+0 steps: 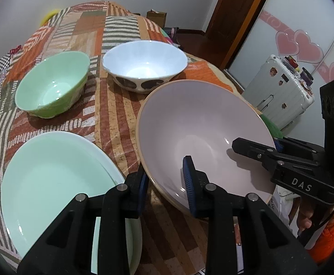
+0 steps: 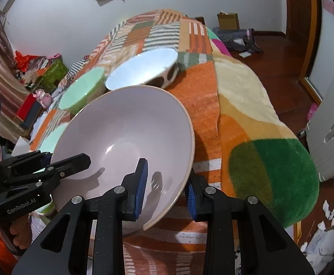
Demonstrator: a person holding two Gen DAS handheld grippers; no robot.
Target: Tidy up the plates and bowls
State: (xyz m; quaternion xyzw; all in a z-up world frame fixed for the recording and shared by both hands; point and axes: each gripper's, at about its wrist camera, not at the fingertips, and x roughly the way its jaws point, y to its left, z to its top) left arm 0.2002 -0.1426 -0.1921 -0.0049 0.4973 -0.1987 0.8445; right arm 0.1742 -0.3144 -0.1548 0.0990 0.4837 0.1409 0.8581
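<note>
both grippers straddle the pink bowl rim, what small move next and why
Probably close both grippers: the left gripper and right gripper each have one finger inside and one outside the pink bowl, jaws still gapped. Then carry it toward the mint plate.

Both wrist fisheyes sit close over one wide pale-pink ceramic bowl (image 1: pixel 201 123) (image 2: pixel 130 128), left view facing 1 o'clock, right view 11 o'clock.

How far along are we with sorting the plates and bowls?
Nothing looks stacked yet. In hand: the pink bowl, with the left gripper and right gripper each straddling its rim, wall between the fingers. Left: the green bowl and white spotted bowl stand separately; the mint plate lies alone.
</note>
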